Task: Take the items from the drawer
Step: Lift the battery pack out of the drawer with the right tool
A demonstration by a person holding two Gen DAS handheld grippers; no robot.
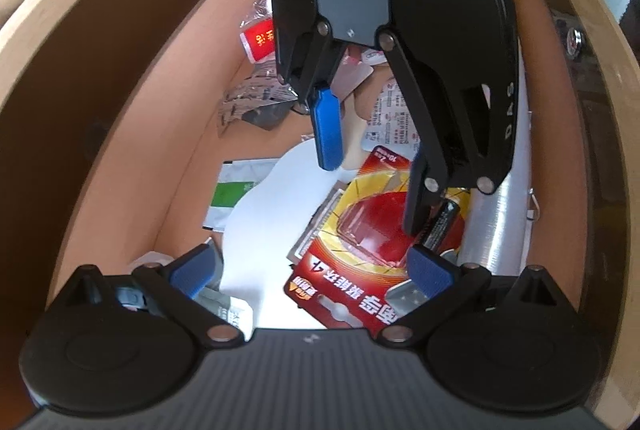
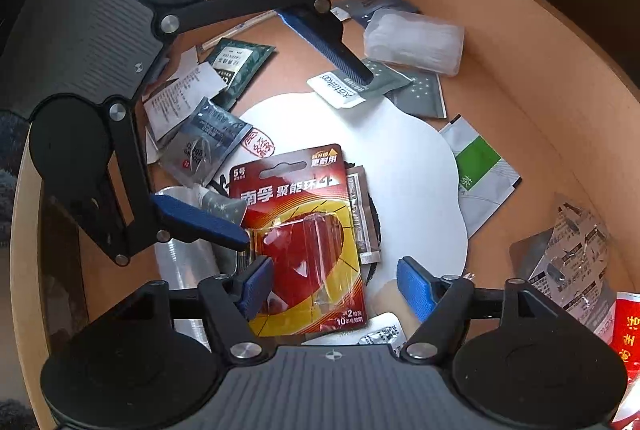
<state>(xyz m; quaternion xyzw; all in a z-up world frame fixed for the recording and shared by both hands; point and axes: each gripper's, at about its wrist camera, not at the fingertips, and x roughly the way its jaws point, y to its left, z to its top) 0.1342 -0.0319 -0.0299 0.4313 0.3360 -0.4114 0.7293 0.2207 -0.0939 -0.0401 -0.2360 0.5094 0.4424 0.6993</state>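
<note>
A red and yellow battery blister pack lies flat on the clutter in the open wooden drawer. My left gripper hangs open over one end of the pack, its blue pads wide apart and holding nothing. From the opposite side my right gripper is open too, with the pack's other end lying between and below its fingers. One right finger stands next to a dark battery-like cylinder at the pack's edge. Neither gripper grips anything.
Under the pack is a white paper sheet. Around it lie a green-white tea sachet, grey sachets, a clear plastic roll, a clear box and a red packet. Drawer walls close in on all sides.
</note>
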